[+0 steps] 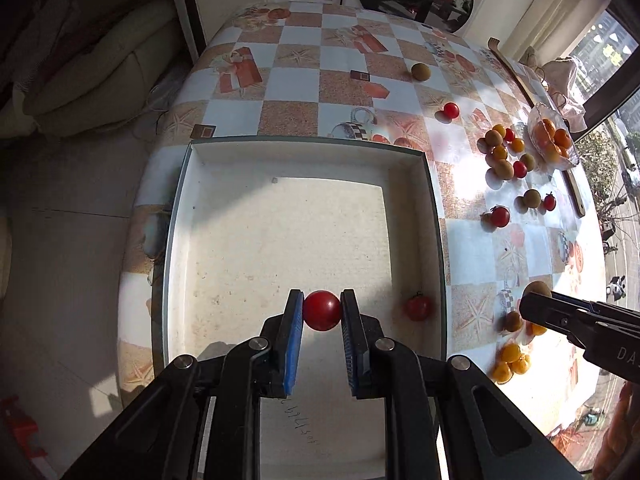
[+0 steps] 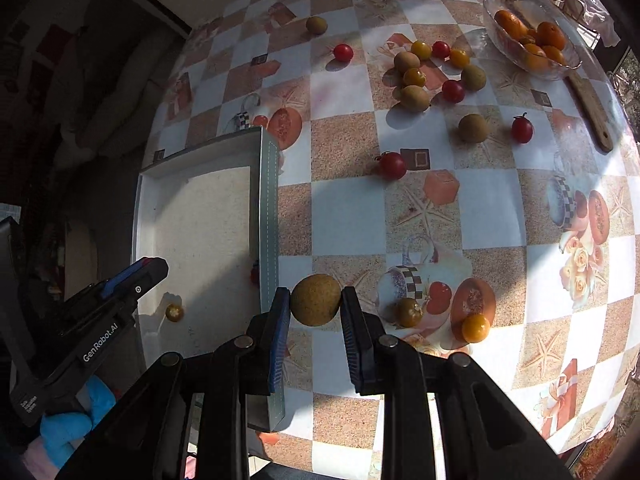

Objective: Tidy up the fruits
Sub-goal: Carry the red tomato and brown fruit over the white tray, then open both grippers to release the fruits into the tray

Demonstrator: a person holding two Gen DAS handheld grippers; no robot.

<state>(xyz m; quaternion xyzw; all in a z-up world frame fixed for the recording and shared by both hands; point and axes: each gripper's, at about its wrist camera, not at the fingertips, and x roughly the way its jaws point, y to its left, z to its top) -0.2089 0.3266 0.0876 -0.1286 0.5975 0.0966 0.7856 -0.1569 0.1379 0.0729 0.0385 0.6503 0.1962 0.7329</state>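
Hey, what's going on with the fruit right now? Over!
Left gripper shut on a red tomato, over the white tray. Right gripper shut on a brown fruit, beside the tray. Nothing in the way.

Red tomato (image 1: pixel 322 310), brown fruit (image 2: pixel 315 305), checkered tablecloth (image 2: pixel 348 216).

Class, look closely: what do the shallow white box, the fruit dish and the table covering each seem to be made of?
White box: probably cardboard, matte, with thin folded walls and scuffed floor.
Fruit dish: clear glass or plastic; the oranges show through its scalloped rim.
Table covering: likely printed vinyl, smooth with slight sheen in sunlight.
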